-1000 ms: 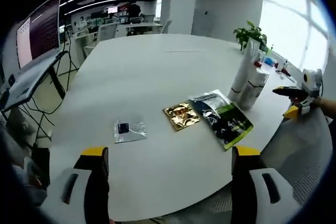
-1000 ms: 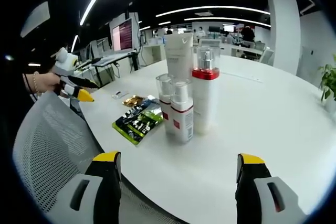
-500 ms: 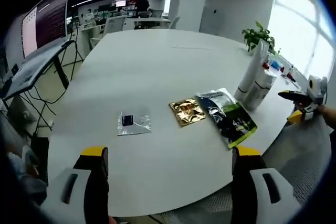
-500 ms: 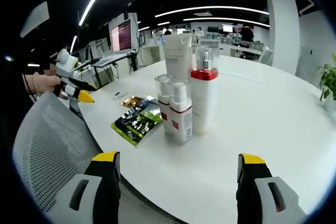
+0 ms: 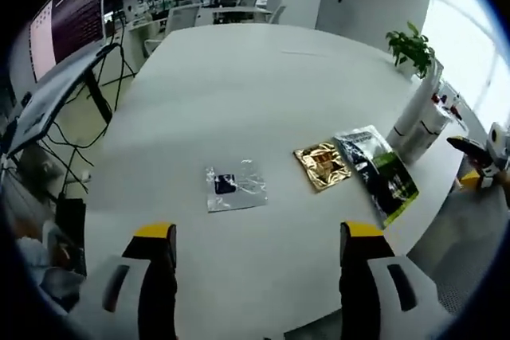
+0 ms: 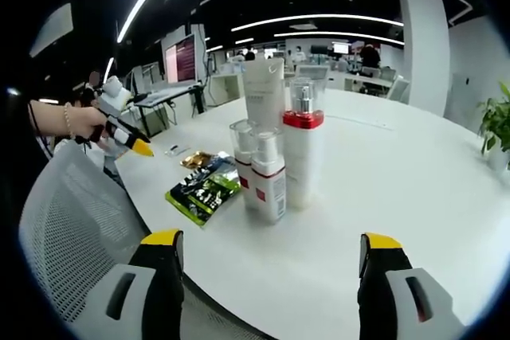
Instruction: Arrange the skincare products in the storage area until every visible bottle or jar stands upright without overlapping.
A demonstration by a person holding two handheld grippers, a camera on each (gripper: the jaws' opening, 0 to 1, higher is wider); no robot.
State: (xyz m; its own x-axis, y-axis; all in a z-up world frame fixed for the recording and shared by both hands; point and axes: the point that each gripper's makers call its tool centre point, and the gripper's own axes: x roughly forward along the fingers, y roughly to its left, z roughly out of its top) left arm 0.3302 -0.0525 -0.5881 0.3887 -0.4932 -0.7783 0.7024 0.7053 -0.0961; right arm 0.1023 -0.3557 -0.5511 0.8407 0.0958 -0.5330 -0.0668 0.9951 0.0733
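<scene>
Several skincare containers stand upright in a tight cluster on the white table (image 6: pixel 414 189): a tall white tube (image 6: pixel 264 101), a red-banded pump bottle (image 6: pixel 303 153) and two small pump bottles (image 6: pixel 269 179). In the left gripper view the same cluster (image 5: pixel 417 121) is far right. My right gripper (image 6: pixel 271 240) is open, short of the cluster with nothing between its jaws. My left gripper (image 5: pixel 255 232) is open over the table's near edge. A hand holds that left gripper (image 6: pixel 121 129) at the left of the right gripper view.
A green-black packet (image 5: pixel 379 173), a gold sachet (image 5: pixel 322 166) and a clear sachet with a dark piece (image 5: pixel 233 187) lie flat on the table. A grey mesh chair (image 6: pixel 72 228) stands by the table edge. A potted plant (image 5: pixel 412 45) is at the far side.
The left gripper has moved in toward the table, so the sachets sit nearer its jaws. The bottles and packets have not moved. The right gripper has barely shifted.
</scene>
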